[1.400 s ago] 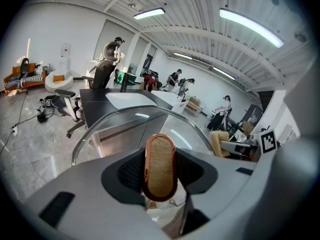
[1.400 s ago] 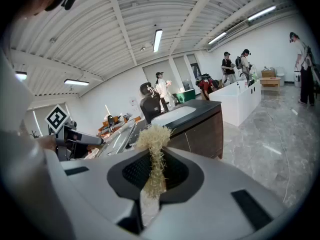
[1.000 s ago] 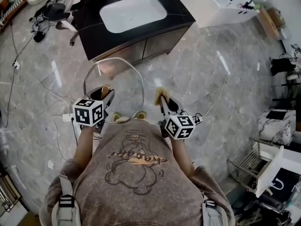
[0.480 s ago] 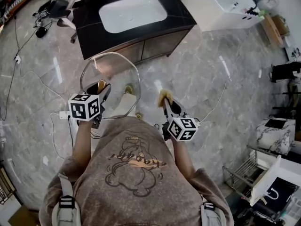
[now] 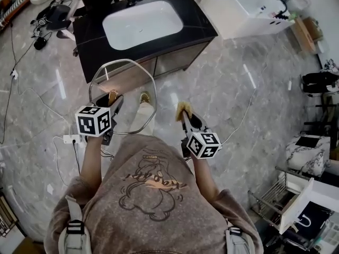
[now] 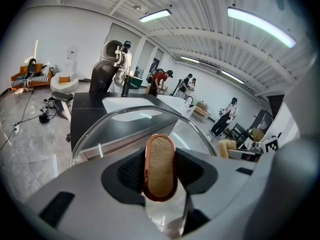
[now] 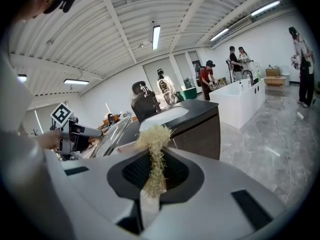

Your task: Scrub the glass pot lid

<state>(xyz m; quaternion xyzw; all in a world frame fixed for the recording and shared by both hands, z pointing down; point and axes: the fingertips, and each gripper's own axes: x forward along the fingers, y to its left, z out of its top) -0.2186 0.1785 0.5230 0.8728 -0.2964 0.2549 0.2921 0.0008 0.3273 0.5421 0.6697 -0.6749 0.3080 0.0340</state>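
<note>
We count one left gripper, one right gripper, one lid, one scrubber, one sink beyond the lid.

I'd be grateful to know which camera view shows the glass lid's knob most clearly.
The left gripper view: the oval, copper-rimmed knob fills the centre, clamped by the left gripper. The head view shows only a small tan spot; the right gripper view shows the glass lid nearly edge-on, its knob not discernible.

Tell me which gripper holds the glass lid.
The left gripper: it clamps the glass lid by its copper-rimmed knob; the right gripper holds a fibrous scrubber.
</note>
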